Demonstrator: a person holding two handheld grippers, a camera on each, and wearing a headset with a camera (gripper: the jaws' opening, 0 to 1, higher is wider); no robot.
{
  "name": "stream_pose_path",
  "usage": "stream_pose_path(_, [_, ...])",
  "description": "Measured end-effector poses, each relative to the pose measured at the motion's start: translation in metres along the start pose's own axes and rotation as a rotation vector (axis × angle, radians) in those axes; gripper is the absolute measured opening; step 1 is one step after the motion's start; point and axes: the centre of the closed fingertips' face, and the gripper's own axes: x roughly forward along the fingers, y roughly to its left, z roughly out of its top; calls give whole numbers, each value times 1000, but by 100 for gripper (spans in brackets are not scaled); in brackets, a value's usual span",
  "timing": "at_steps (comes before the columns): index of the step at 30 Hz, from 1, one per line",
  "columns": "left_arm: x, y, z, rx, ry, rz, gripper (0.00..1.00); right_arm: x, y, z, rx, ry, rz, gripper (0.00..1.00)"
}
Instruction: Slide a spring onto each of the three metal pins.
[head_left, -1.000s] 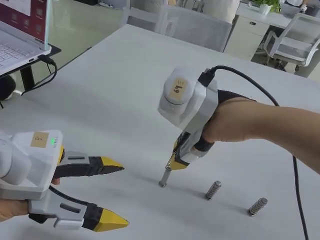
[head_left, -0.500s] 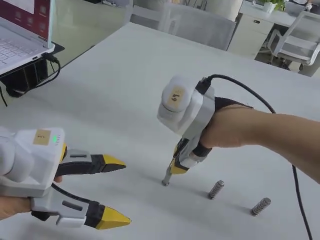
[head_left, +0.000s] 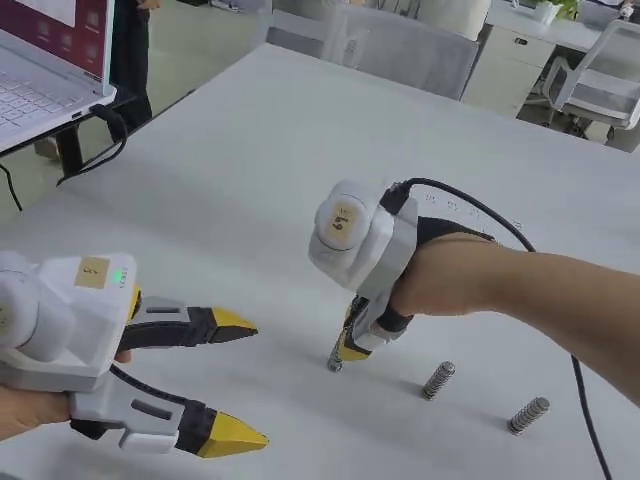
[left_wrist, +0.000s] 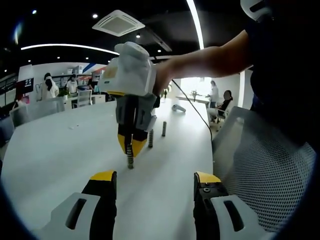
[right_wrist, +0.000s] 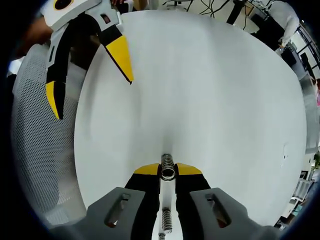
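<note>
White surface (head_left: 250, 170). Your left gripper (head_left: 255, 383) hovers near you, fingers spread wide, holding nothing. Your right gripper (head_left: 350, 345) points down, fingers clamped on a spring (right_wrist: 167, 167) that stands upright on the surface. The left gripper view shows a second spring (left_wrist: 150, 138) and a third spring (left_wrist: 163, 128) upright behind it.

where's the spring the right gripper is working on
Head view, centre: the spring stands on the table, clamped by the right gripper, left of two other springs.
</note>
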Motion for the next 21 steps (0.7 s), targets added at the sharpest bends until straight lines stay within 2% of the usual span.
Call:
stream_pose_path(9, [0, -1, -2, -5, 4, 0, 58, 8, 1, -3, 9, 3, -6, 8])
stream_pose_path(21, [2, -2, -1, -2, 8, -8, 58, 9, 1, -2, 21, -16, -11, 9])
